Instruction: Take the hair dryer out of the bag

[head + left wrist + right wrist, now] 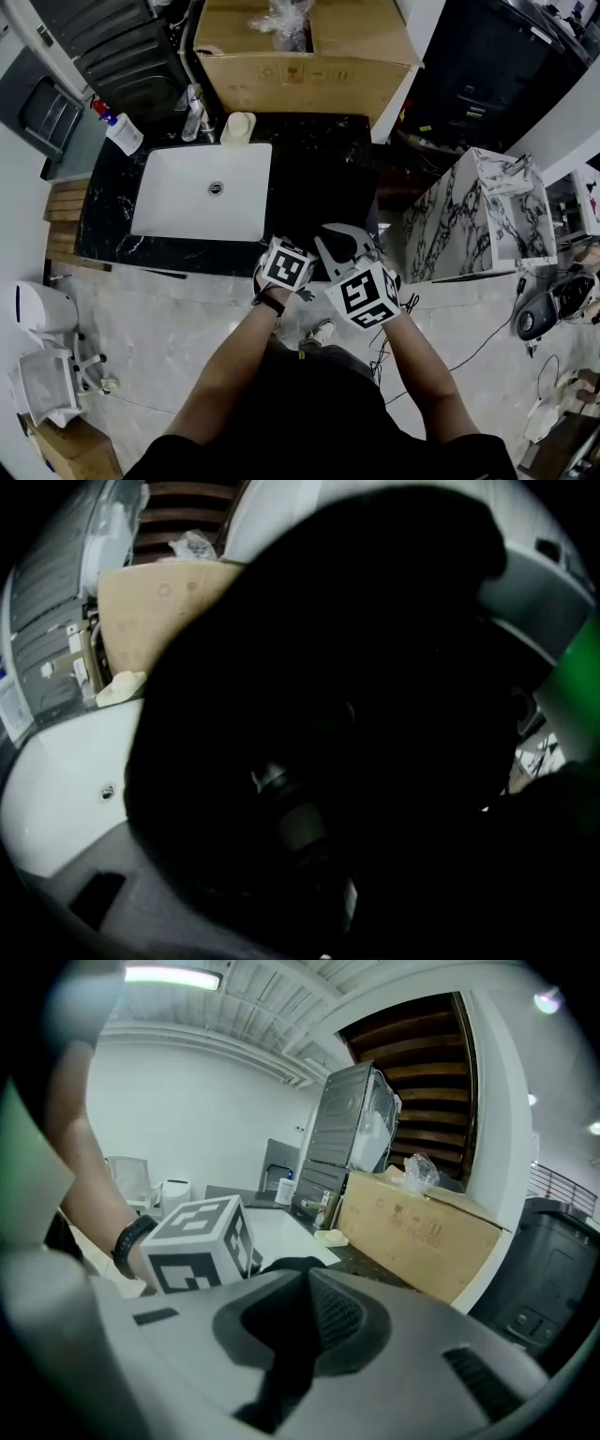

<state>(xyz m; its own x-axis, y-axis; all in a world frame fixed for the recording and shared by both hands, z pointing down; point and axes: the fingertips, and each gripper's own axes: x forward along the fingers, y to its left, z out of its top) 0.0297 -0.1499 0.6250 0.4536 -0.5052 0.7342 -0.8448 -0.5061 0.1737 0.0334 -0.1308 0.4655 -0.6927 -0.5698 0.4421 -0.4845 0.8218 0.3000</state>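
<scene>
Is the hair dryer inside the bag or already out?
Inside: the left gripper view looks into the black bag, where the hair dryer lies.

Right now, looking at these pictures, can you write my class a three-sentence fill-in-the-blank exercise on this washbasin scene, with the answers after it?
1. The bag pinched in the right tongs is ___ in colour.
2. Behind the white sink stands a large ___ box.
3. The left tongs stand ___, facing into the dark bag.

Missing words: black; cardboard; open.
</scene>
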